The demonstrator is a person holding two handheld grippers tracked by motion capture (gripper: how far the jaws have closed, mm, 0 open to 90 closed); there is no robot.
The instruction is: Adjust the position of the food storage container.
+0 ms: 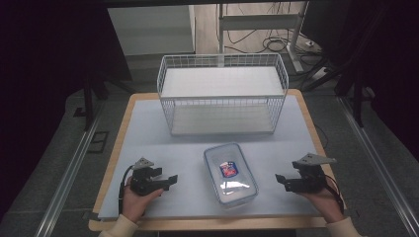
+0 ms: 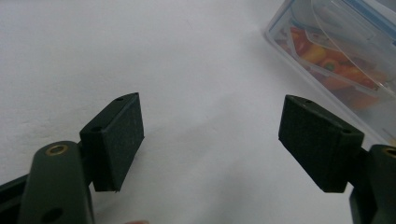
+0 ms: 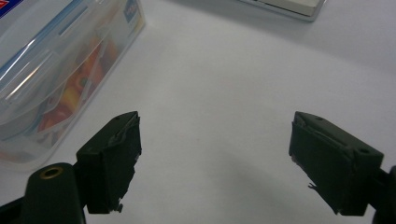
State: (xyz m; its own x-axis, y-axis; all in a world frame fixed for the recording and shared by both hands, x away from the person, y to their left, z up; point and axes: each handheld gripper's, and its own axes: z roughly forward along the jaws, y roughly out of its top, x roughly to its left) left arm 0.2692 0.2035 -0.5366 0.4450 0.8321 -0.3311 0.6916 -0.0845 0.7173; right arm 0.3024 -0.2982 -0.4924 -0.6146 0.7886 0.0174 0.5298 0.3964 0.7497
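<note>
Either side of the box (image 1: pixel 230 173), near the table's front edge, I have both grippers resting low and pointed inward at it. On its left, my left gripper (image 1: pixel 170 180) stands with jaws wide apart and nothing between them; in the left gripper view the box (image 2: pixel 336 60) lies ahead and off to the right, apart from the pads. On its right, my right gripper (image 1: pixel 278 178) is spread just as wide and empty too, with the box (image 3: pixel 60 74) off to the left in the right gripper view. The box is clear plastic, lid on, colourful contents inside, a red and blue label on top.

I judge this the approach step: nothing is gripped yet. Next I would need to bring both sets of jaws in to the box's long sides evenly, so it does not skid or twist.

Beyond the box stands a white wire basket (image 1: pixel 222 96), empty, well apart from it. Under the box lies a pale mat (image 1: pixel 148 128) on a wood-edged table (image 1: pixel 114 163). Farther behind, the room is dark, with desk legs and cables (image 1: pixel 276 42) on the floor.
</note>
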